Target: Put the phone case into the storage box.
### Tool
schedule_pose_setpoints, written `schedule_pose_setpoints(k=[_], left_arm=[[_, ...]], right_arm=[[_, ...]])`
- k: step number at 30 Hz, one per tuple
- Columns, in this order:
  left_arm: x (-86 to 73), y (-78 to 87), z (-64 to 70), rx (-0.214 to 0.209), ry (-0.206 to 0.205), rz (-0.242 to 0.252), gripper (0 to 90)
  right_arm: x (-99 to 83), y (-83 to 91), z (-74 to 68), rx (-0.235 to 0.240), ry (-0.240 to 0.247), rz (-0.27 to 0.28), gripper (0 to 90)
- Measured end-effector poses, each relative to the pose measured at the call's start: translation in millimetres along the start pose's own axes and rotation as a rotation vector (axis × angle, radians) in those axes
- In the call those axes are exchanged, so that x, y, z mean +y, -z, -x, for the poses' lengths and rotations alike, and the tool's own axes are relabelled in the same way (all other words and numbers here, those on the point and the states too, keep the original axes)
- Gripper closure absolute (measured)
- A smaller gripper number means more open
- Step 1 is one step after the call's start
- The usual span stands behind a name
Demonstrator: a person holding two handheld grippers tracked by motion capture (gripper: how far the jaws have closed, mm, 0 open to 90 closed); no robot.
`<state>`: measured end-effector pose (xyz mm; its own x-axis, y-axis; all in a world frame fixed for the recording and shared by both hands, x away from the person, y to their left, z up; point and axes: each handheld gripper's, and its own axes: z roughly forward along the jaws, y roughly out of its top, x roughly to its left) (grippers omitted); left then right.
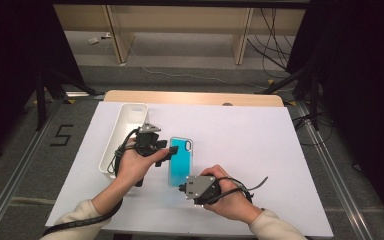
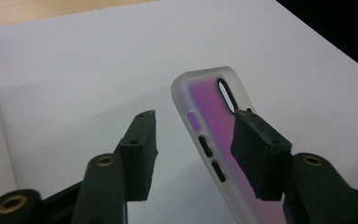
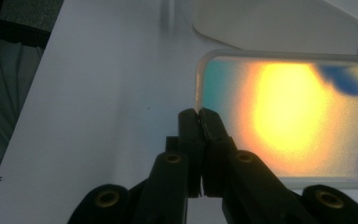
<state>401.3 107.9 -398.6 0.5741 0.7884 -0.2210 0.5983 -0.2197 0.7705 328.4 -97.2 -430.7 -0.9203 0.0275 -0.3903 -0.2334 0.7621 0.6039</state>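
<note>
Two grippers at the phone case

Your left hand [image 1: 132, 167] reaches forward and inward from the bottom left, wrist bent toward the middle of the surface [image 1: 260, 145]. It holds the left gripper [image 1: 163, 150] at the upper left side of the phone case [image 1: 180, 160]. In the left gripper view its jaws stand wide apart, straddling the long edge of the case near the camera cutout, one jaw over the tinted back, the other over bare surface.

Your right hand [image 1: 232, 200] comes in from the bottom right, knuckles up, aiming the right gripper [image 1: 182, 188] leftward at the case's near end. In the right gripper view its jaws are pressed together, tips at the case's corner; whether they pinch the rim, you cannot tell.

The case lies flat on the white surface, just right of the white bin [image 1: 125, 120].
</note>
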Motion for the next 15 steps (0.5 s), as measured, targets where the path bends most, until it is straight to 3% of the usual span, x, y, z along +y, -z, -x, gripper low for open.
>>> schedule_pose_setpoints(k=[4,8,12,15], left_arm=[[-0.9,-1.1,-0.9,-0.008,0.018,-0.001,58.6],[-1.5,-1.5,-2.0,-0.029,0.032,-0.008,64.4],[-1.6,-0.9,-2.6,-0.042,0.048,-0.011,67.8],[-1.4,0.0,-2.2,-0.05,0.062,-0.007,69.8]], right_arm=[[0.2,-0.2,-2.3,-0.003,-0.014,-0.012,89.5],[0.8,-1.2,-1.3,-0.007,0.018,-0.011,89.5],[1.0,-1.5,-3.1,-0.01,0.005,-0.021,89.5],[1.2,-2.7,-2.9,-0.011,0.021,-0.022,89.5]])
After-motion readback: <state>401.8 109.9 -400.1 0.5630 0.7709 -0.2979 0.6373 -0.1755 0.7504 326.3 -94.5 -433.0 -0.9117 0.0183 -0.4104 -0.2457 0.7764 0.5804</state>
